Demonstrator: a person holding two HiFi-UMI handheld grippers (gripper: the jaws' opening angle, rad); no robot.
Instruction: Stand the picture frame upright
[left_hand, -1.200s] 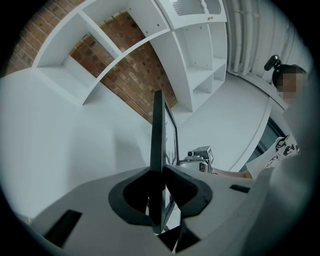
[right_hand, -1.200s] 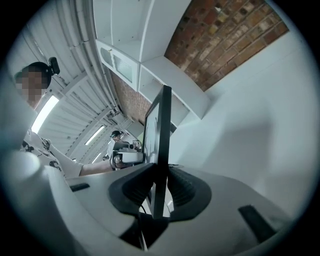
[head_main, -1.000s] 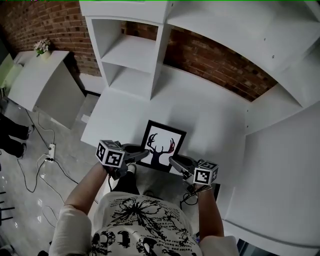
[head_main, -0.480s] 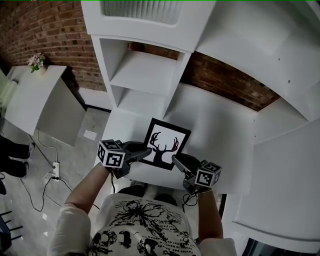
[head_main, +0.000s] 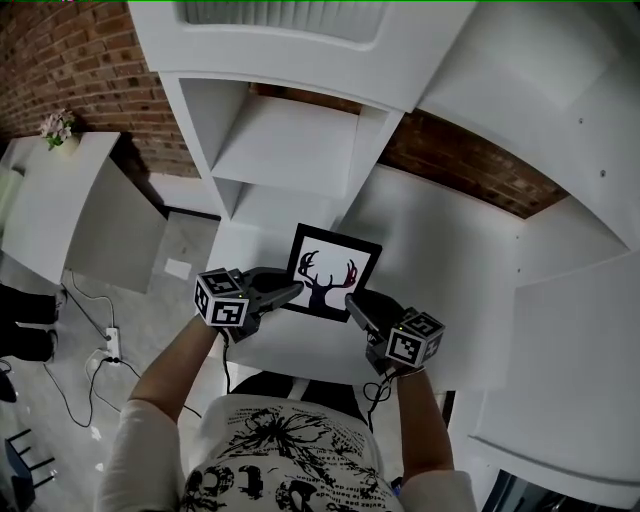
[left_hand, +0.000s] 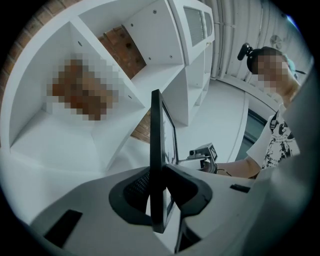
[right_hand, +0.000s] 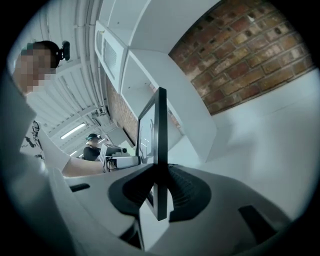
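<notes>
The frame (head_main: 333, 272) is held between the two grippers, one on each side edge. The left gripper (head_main: 292, 292) is clamped on the frame's left edge near the lower corner. In the left gripper view the black frame edge (left_hand: 156, 165) runs straight up between the jaws, with both pads pressed against it. The right gripper (head_main: 351, 301) is clamped the same way on the frame's right edge, also low down. In the right gripper view the frame (right_hand: 160, 150) stands edge-on between the closed jaws, its lower corner reaching just below the pads.

From the head view the frame's face, a dark antlered deer head on white, is turned up toward the camera. Its top edge lies farther from the person than the grippers. It sits over the white desk (head_main: 440, 260), just in front of the open shelf unit (head_main: 290, 150). I cannot tell whether its bottom edge touches the desk.

Each gripper shows in the other's view beyond the glass, level with it on the far side of the frame.
</notes>
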